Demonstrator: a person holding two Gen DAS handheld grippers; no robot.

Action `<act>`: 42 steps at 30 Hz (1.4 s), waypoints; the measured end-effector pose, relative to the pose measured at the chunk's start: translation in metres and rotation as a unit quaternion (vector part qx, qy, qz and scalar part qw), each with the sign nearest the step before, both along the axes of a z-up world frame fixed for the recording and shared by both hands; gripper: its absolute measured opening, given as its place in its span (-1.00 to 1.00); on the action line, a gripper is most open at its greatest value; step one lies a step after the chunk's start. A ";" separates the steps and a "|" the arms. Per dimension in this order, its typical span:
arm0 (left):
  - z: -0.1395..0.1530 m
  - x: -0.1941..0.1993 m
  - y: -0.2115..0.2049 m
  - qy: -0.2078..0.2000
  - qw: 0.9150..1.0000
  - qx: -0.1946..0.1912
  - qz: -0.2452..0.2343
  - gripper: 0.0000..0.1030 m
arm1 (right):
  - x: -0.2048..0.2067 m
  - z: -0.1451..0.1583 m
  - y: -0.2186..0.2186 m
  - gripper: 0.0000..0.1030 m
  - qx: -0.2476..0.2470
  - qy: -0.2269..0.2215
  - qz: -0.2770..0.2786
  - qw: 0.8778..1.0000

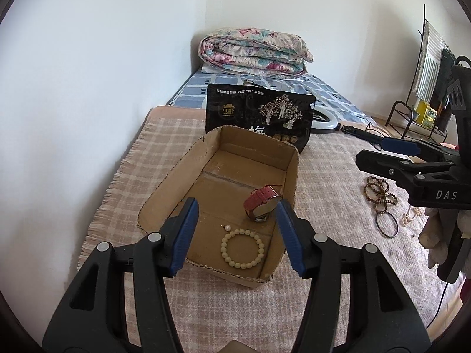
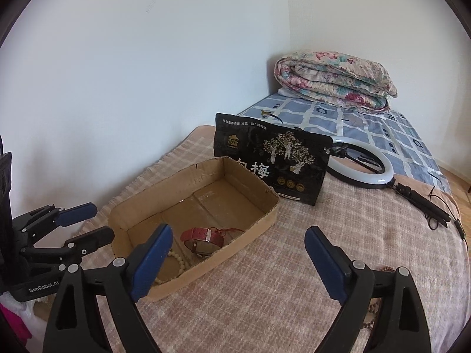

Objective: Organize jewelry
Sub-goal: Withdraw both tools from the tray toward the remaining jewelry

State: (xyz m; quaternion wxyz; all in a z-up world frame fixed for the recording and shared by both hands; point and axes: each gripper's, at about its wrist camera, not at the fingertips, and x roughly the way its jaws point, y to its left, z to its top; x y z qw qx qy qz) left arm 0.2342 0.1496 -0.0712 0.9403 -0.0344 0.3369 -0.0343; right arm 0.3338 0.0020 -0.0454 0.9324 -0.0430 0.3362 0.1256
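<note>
A shallow cardboard box (image 1: 164,182) sits on the plaid blanket. Inside it lie a red-strapped watch (image 1: 262,203), a cream bead bracelet (image 1: 243,248) and a small pearl piece (image 1: 227,228). My left gripper (image 1: 238,206) hovers open over the box's near end, with nothing between its pads. Brown bead bracelets (image 1: 379,194) and a dark bangle (image 1: 387,225) lie on the blanket right of the box, below my right gripper (image 1: 374,153). In the right wrist view the right gripper (image 2: 239,231) stands wide open and empty beside the box (image 2: 206,267), with the watch (image 2: 203,238) and left gripper (image 2: 98,222) visible.
A black printed pouch (image 1: 259,111) stands just behind the box. A ring light (image 2: 362,161) with its stand and cable lies further right. A folded floral quilt (image 1: 253,51) rests on the blue checked sheet at the back. The wall runs along the left; a metal rack (image 1: 418,111) stands far right.
</note>
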 end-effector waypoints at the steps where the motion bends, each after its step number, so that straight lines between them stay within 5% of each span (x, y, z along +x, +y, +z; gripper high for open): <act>1: 0.002 -0.001 -0.003 -0.001 1.000 0.000 -0.001 0.10 | -0.004 0.001 -0.006 0.81 0.000 -0.001 -0.004 1.000; 17: 0.009 -0.017 -0.064 0.008 0.999 -0.022 -0.045 0.10 | -0.082 0.032 -0.112 0.99 -0.009 -0.022 -0.075 0.997; 31: -0.001 -0.016 -0.121 0.034 0.992 -0.068 -0.097 0.10 | -0.136 0.023 -0.211 0.99 -0.024 -0.010 -0.157 0.987; 34: -0.005 -0.015 -0.136 0.042 0.990 -0.080 -0.106 0.33 | -0.145 0.017 -0.229 0.99 -0.025 -0.005 -0.172 0.985; 42: -0.021 -0.009 -0.182 0.066 0.985 -0.094 -0.132 0.43 | -0.156 -0.007 -0.273 0.99 -0.016 0.014 -0.206 0.978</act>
